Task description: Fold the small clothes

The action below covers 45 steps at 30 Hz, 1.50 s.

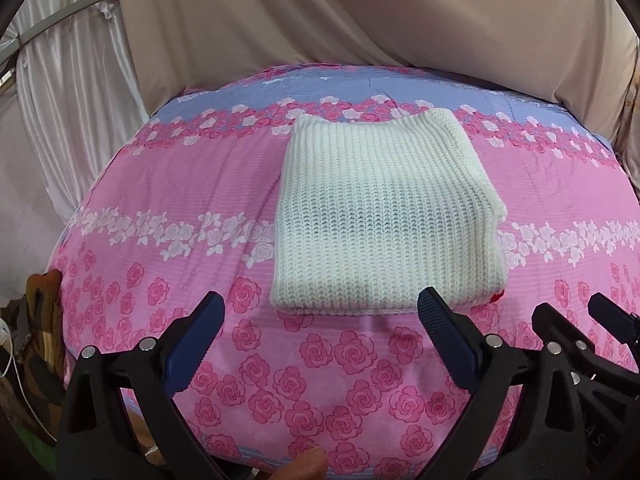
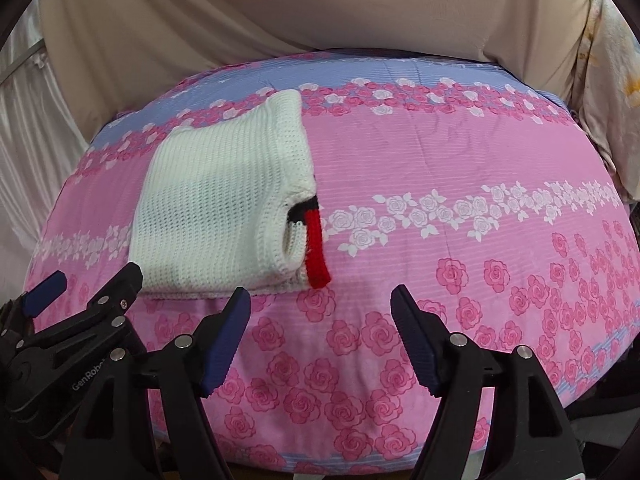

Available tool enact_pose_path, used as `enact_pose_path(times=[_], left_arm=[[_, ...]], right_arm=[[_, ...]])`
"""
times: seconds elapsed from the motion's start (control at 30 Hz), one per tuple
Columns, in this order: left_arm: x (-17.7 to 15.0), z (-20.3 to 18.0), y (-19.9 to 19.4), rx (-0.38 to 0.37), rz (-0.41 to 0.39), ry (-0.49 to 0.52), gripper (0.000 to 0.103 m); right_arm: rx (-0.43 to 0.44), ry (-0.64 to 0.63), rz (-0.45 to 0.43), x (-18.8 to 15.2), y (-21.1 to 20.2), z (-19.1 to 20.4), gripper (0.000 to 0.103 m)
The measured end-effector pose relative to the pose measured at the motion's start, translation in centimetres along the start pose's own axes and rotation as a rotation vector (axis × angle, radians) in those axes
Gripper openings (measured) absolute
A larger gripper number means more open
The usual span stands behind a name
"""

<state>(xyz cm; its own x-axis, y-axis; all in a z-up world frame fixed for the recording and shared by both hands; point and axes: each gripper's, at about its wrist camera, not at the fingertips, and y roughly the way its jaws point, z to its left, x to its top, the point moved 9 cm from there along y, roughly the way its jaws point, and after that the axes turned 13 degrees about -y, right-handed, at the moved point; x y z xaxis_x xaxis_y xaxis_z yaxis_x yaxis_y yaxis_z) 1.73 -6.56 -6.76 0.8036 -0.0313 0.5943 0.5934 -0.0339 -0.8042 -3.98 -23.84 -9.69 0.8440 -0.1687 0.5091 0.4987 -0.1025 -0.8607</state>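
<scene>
1. Both grippers are held with jaws spread and nothing between them: the left gripper (image 1: 320, 312) is poised just in front of the near edge of the white knitted garment (image 1: 384, 216), and the right gripper (image 2: 320, 308) is held beside it, off the garment's right corner.
2. The garment is seen lying flat on the bedspread (image 1: 160, 184) as a compact rectangle, so the folding is judged largely done.
3. A red and black trim (image 2: 316, 240) is left showing at the garment's right edge; whether it is a cuff or a collar cannot be told.
4. Perhaps one more fold or a tidy tuck is left.
5. Behind the garment, beige drapes (image 1: 360, 12) are hung; to its left, a white curtain (image 1: 68, 92) is seen.
</scene>
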Motion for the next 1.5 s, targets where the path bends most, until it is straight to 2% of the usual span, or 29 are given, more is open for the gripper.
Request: enact_pose_path(times=[0.43,1.5], left_arm=[[-0.6,0.7,-0.2,0.034,0.01,-0.007,0.094],[-1.4,0.0,0.3,0.03,0.041,0.012,0.085]], right_arm=[[-0.016,-0.034,0.002,-0.3,-0.4,0.9,0.07],[-0.041,-0.042,0.016,-0.7,-0.3,0.9,0.07]])
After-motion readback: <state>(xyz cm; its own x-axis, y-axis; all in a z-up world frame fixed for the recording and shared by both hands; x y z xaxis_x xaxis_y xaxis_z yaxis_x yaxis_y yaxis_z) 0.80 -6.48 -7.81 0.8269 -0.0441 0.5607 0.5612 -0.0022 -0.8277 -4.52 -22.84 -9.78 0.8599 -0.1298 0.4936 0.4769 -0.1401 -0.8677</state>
